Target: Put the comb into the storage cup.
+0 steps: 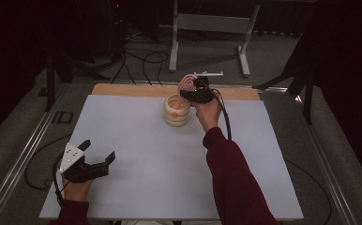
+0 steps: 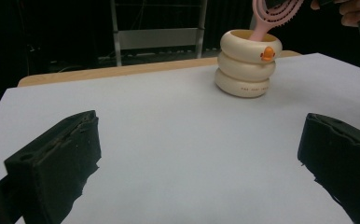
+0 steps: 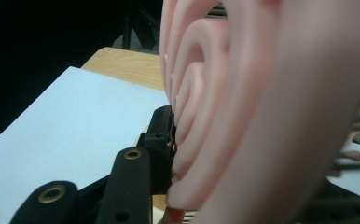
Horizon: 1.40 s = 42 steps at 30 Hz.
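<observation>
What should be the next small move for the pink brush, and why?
Probably open the right claw and release: the pink plastic vented hairbrush already stands handle-down inside the cream ringed duck-face holder, leaning on its rim, while the left claw waits open, apart.

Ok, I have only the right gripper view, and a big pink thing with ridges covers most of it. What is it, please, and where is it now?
Observer: It is a pink hairbrush. The right gripper holds it by the head, and its handle goes down into the mouth of a cream cup shaped like stacked rings.
Operator: And the left gripper, is it busy?
Observer: No. The left gripper is near the front left of the table, well apart from the cup, with its jaws wide open and nothing between them.
</observation>
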Motion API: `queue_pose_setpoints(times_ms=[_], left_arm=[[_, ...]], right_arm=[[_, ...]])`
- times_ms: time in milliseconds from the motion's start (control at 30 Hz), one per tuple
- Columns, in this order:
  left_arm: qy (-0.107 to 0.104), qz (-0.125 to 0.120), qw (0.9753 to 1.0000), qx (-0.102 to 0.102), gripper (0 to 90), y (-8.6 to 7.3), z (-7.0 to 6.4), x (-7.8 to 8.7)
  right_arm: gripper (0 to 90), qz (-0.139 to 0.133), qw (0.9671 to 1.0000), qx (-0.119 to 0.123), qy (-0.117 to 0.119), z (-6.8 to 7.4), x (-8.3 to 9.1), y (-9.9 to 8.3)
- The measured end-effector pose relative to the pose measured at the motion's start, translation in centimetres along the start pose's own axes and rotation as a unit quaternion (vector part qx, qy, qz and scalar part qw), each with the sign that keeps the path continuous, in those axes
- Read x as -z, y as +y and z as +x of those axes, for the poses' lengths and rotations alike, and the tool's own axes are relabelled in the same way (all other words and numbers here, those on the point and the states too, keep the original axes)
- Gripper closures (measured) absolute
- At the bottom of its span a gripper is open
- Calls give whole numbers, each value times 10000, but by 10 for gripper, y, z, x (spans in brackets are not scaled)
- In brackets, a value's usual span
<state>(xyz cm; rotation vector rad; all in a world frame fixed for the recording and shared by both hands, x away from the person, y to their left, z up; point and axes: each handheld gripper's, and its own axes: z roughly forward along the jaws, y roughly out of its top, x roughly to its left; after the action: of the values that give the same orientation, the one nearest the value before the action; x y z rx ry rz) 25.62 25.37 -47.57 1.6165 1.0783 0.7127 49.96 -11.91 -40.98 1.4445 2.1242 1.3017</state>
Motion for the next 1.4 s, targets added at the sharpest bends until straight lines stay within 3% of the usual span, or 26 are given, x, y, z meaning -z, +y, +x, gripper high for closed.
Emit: queue_pose_setpoints(times_ms=[567, 1400], left_arm=[[-7, 0, 10000, 12, 0, 0, 0, 0], [0, 18, 10000, 0, 0, 0, 0, 0]], right_arm=[[637, 70, 10000, 33, -35, 5, -7, -3], [637, 2, 9999, -111, -17, 2, -6, -7]])
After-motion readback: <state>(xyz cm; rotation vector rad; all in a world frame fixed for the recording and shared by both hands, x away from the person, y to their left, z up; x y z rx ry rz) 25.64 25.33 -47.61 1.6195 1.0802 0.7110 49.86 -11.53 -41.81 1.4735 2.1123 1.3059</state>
